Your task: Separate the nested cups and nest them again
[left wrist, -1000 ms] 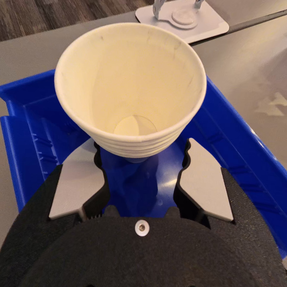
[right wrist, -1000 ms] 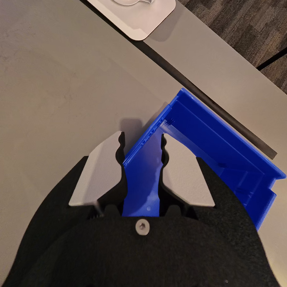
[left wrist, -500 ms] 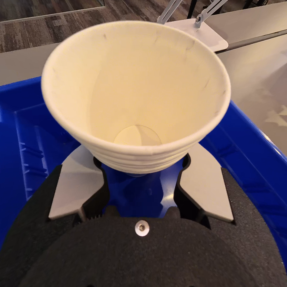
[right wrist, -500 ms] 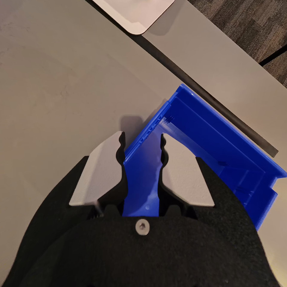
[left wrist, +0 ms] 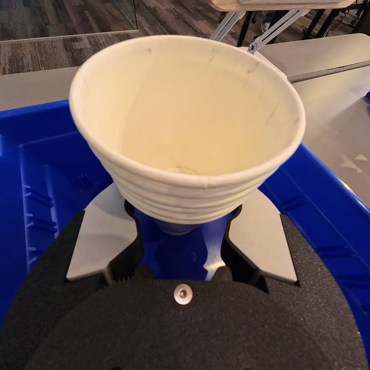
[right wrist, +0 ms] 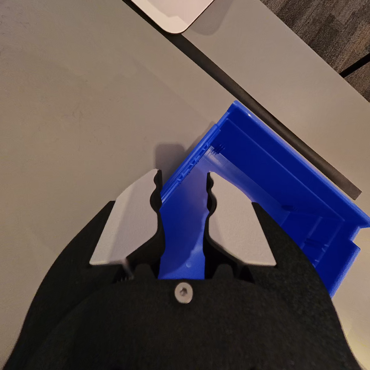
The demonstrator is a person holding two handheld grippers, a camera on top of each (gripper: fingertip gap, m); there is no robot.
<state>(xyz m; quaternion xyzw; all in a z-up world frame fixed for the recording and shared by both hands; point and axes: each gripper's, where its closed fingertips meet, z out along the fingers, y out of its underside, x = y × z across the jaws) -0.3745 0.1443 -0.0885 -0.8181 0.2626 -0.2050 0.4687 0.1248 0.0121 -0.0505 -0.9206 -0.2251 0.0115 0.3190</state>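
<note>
While unmarked, nested cups (left wrist: 186,124) stand upright — blue bin (left wrist: 312,216).

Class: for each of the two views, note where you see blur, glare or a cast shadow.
Left wrist view: the stack of paper cups is softly blurred at its rim; a pale glare patch lies on the blue bin floor by the left tongs. Right wrist view: sharper; the bin casts a shadow on the grey table.
</note>
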